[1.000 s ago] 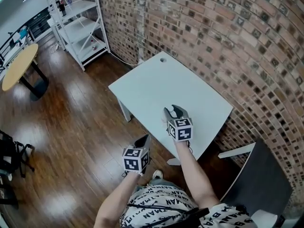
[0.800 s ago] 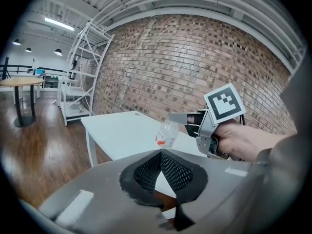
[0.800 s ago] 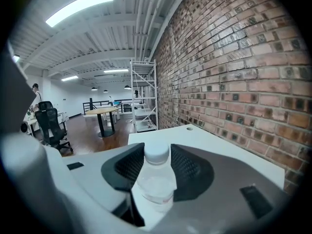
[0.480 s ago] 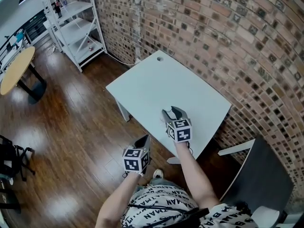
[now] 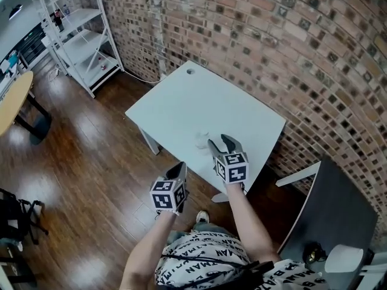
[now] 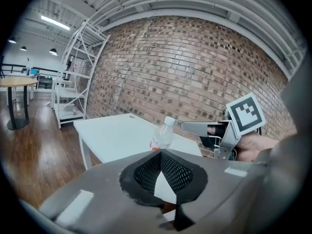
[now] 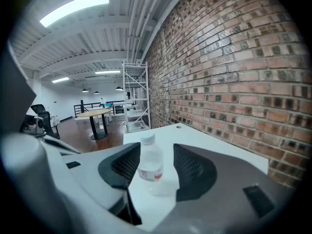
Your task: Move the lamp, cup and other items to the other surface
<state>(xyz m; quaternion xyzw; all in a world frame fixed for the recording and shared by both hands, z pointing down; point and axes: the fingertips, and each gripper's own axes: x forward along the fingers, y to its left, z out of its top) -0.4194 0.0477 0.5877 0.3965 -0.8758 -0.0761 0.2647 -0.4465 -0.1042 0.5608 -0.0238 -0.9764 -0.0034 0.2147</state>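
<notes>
bottle of clear plastic with a white cap and a red-and-white label (image 7: 150,165) is standing upright on the white rectangular table (image 5: 181,101), close to the table edge nearest the person. seen along the right gripper (image 5: 222,142), the bottle is showing in the gap between its two black mesh pads, a little nearer the left one. neither pad is pressing on it. the jaws of this gripper are standing well apart and have just been opening. in the head view the bottle (image 5: 201,140) is showing as a small pale shape just beside the tips of those jaws.

the left gripper (image 5: 180,169) is hanging off the table, over the dark wooden floor (image 5: 91,162) and near the person's body. its pads are meeting at the tips, with nothing between them. from its own view the bottle (image 6: 162,136) is standing beyond the jaws, with the right gripper's marker cube beside it.

the red brick wall (image 5: 272,41) is running along the far side of the table. the white metal shelving unit (image 5: 78,35) is standing well apart at the upper left.
</notes>
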